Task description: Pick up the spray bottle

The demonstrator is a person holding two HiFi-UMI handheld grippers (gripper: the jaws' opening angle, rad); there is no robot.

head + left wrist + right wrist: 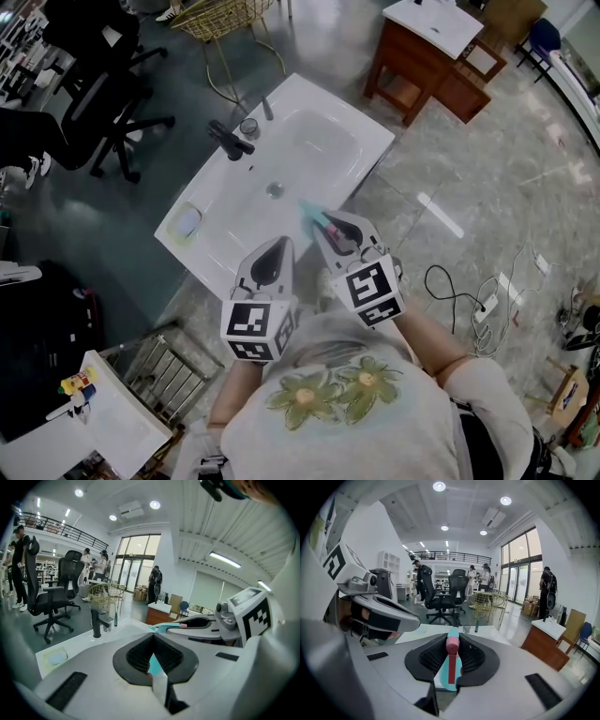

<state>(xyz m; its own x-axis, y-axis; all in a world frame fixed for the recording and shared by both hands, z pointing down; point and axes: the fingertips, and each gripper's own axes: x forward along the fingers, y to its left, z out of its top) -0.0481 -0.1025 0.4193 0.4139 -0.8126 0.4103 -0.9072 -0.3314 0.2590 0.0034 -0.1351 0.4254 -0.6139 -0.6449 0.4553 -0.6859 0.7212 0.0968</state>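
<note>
1. The right gripper (453,640) is clenched on the spray bottle (451,670). Its black pads press on both sides of the teal body, and the pink top points out along the jaws.
2. In the head view the bottle rides in that gripper above the near edge of the white bench (370,141). Its teal tip reaches over the moulded sink (314,141), near the drain (274,189).
3. The left gripper (280,246) sits just beside the right one, also over the near edge. Its jaw tips meet and nothing is clamped between them.
4. A black faucet (230,141) stands at the sink's far-left side, with a small glass (249,127) just beside it.
5. A pale pad (186,222) lies at the bench's left corner.
</note>
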